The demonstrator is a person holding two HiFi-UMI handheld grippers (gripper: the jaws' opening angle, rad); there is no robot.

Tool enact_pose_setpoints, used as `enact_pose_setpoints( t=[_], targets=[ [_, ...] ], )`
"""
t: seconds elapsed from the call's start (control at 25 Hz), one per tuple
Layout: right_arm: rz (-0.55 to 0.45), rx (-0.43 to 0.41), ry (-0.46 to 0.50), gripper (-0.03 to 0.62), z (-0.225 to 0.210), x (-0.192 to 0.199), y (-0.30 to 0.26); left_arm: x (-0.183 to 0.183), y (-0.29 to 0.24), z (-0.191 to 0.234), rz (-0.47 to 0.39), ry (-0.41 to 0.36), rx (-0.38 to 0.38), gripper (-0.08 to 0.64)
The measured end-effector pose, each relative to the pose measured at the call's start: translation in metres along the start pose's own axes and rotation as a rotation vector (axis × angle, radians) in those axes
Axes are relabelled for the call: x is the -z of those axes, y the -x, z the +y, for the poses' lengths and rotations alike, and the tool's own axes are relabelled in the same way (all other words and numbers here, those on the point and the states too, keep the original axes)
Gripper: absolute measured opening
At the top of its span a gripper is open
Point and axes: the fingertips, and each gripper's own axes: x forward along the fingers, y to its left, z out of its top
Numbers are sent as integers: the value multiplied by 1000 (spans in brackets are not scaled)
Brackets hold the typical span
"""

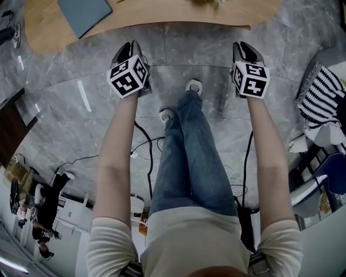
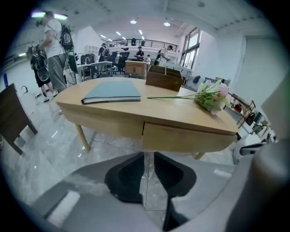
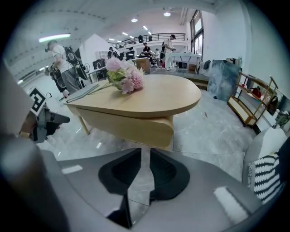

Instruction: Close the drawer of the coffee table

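The light wooden coffee table (image 1: 162,16) stands just ahead of both grippers. In the left gripper view its drawer front (image 2: 186,137) lies in line with the apron beside it, under the tabletop (image 2: 149,108). My left gripper (image 1: 126,50) (image 2: 149,156) hangs over the floor short of the table, its jaws a narrow slit apart with nothing between them. My right gripper (image 1: 244,50) (image 3: 146,152) is level with it on the right, facing the table's rounded end (image 3: 158,129), with the same narrow, empty gap. Neither touches the table.
A blue notebook (image 2: 112,92), a flower bunch (image 2: 210,97) (image 3: 124,74) and a wooden box (image 2: 164,78) lie on the table. A striped cushion (image 1: 321,94) is on the right and a dark chair (image 2: 13,118) on the left. Cables (image 1: 146,146) trail over the marble floor. People stand behind.
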Motion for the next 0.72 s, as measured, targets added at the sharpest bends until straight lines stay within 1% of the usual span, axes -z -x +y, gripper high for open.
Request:
enact_pose_setpoints(
  t=[0.04, 0.12, 0.16, 0.2, 0.32, 0.4, 0.56, 0.72],
  targets=[
    [-16, 2, -20, 55, 7, 2, 6, 6, 6, 1, 1, 5, 3, 67],
    [-42, 2, -65, 25, 23, 7, 19, 18, 19, 2, 1, 0, 12, 8],
    [-51, 2, -85, 9, 30, 9, 26, 24, 26, 0, 0, -1, 22, 2],
    [-60, 1, -103, 0, 38, 12, 33, 28, 34, -2, -2, 3, 38, 2],
    [-99, -10, -144, 0, 62, 17, 56, 35, 57, -10, -19, 31, 107, 2],
    [-126, -30, -159, 0, 80, 19, 72, 38, 73, -12, -31, 45, 133, 2],
    [-164, -73, -146, 0, 117, 26, 106, 43, 109, -11, -42, 53, 160, 2],
    [-211, -119, -145, 0, 148, 33, 145, 49, 151, -16, -72, 73, 233, 2]
  ],
)
